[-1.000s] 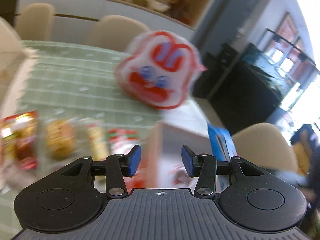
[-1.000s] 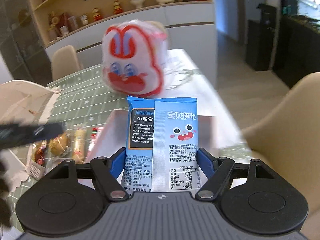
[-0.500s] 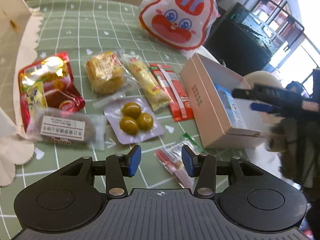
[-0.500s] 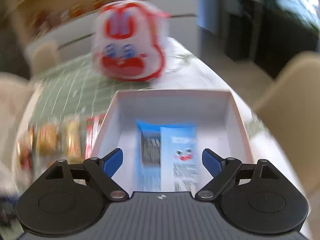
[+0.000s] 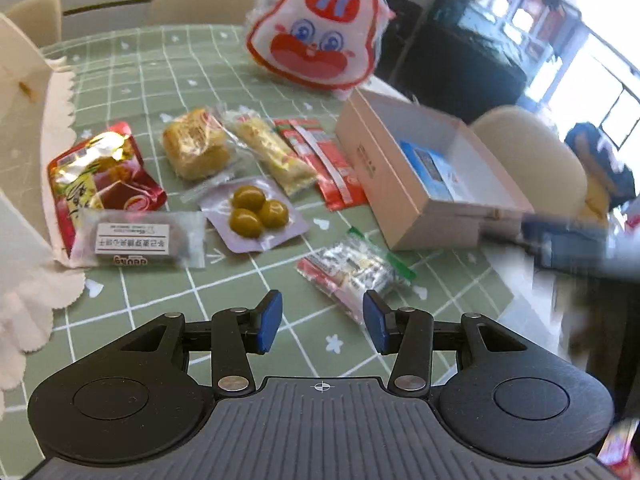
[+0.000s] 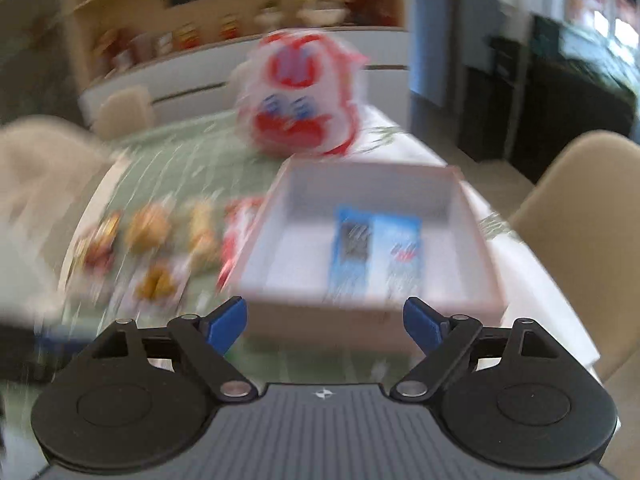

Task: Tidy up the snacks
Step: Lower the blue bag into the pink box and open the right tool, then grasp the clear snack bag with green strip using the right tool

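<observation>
The blue snack packet (image 5: 430, 168) lies flat on the floor of the open pink box (image 5: 404, 196), which sits at the right end of the green checked tablecloth (image 5: 168, 68). That is the only snack I see inside the box. The rest wait outside it: red stick packs (image 5: 320, 160) touching the box's left wall, then a long yellow bar (image 5: 276, 154), a wrapped cake (image 5: 196, 148), a pouch of three green balls (image 5: 256, 212), a red-and-gold pouch (image 5: 100, 176), a grey labelled bar (image 5: 140, 240), and a clear mixed packet (image 5: 356, 270) nearest my left gripper (image 5: 322, 322). A big rabbit-face bag (image 5: 316, 28) stands behind the box.

My right gripper (image 6: 324, 318) is spread wide with nothing between its pads, just before the box's near wall; its view is badly blurred. My left gripper is released too, empty, hovering over bare cloth beside the clear mixed packet.

I judge I am between items: one is stowed, the next not yet picked. The clear packet looks the natural choice. I would need to shift the left jaws rightward to straddle it, lower, and close gently, since the crinkly film could slip.
</observation>
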Demonstrator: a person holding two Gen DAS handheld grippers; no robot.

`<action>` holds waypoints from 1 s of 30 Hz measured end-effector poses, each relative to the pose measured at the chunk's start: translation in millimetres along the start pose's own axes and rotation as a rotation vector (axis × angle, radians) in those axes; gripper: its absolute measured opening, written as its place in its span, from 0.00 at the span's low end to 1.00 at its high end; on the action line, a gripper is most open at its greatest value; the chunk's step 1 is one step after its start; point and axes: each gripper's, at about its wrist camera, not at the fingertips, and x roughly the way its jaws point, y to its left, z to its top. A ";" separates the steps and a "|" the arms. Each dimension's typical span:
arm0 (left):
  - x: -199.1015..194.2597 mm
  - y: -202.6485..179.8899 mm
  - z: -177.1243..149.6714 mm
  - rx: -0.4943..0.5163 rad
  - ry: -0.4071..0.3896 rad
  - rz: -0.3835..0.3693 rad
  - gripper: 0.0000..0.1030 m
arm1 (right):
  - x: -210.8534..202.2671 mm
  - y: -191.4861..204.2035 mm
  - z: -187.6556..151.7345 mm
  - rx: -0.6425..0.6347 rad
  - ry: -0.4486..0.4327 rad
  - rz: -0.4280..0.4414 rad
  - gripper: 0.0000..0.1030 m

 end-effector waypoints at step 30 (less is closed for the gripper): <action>73.2 26.3 46.7 0.145 0.037 0.151 0.51 | 4.5 57.5 -46.3 -0.061 0.123 0.103 0.93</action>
